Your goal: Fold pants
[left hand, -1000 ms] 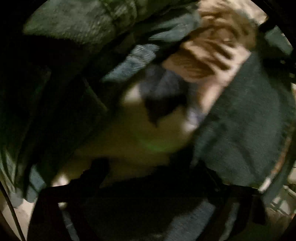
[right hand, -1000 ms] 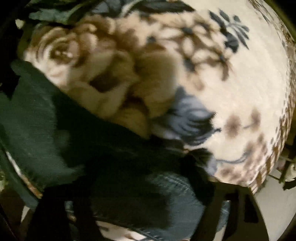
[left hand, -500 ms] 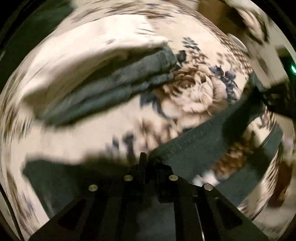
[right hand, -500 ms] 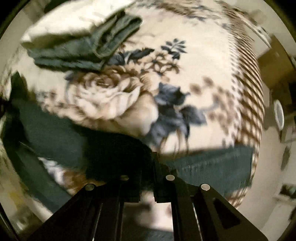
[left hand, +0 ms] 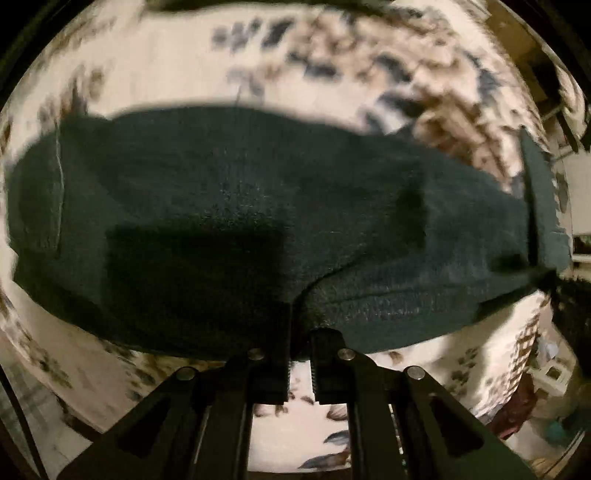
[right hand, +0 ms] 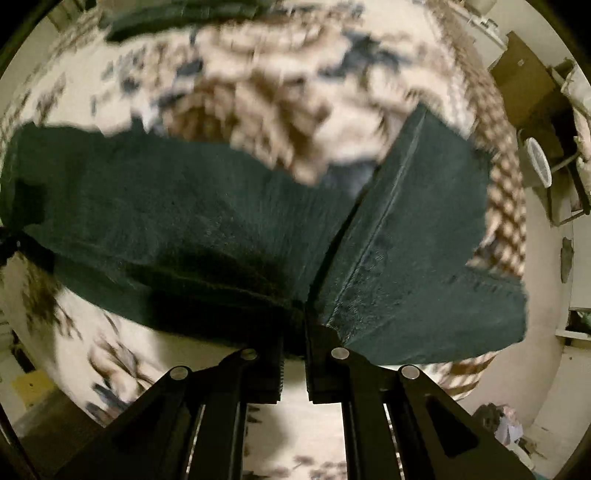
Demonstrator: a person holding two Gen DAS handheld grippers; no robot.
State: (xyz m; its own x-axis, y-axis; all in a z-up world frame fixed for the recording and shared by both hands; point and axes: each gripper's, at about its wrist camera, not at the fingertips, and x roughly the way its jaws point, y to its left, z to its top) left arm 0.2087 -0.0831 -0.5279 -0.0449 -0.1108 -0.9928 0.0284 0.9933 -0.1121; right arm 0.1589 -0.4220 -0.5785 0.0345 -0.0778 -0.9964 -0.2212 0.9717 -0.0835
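CHANGE: both jaws have just been closing, now clamped on cloth | left gripper (left hand: 299, 326) and right gripper (right hand: 294, 325) each pinch the dark green pants (left hand: 229, 206), now lifted, spread above floral blanket (left hand: 166, 62) | NEXT: likely fold over

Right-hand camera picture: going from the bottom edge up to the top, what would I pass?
The right claw, pinching dark green pants → the pants spread out → the cream floral blanket → another dark garment at the top edge.
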